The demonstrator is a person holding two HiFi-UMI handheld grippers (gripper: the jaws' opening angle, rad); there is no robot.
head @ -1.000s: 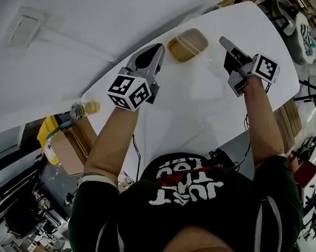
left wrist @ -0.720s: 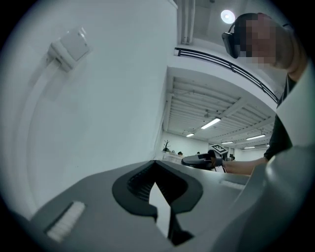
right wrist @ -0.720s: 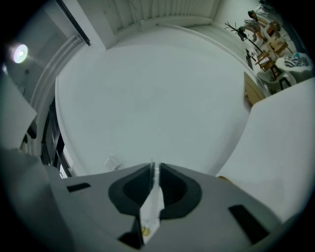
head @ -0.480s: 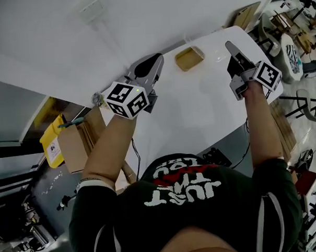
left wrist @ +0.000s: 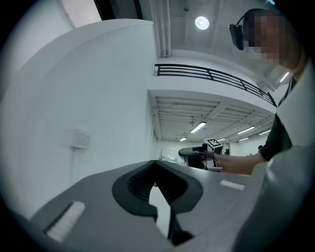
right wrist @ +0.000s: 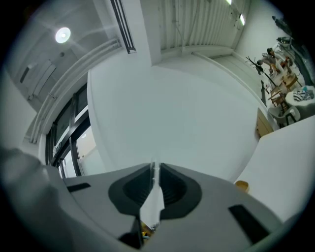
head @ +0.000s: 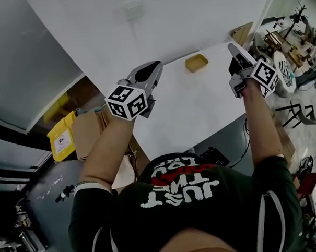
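Left tool (head: 155,65) and right tool (head: 231,46) have risen above the shallow tan tray (head: 196,62), jaws together, empty

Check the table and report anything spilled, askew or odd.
Nothing stands out. The tan tray lies flat near the far edge of the white table, with nothing spilled around it. The left gripper and right gripper are both shut, empty and clear of the tray.

A white table (head: 199,108) stands against a white wall (head: 195,22).
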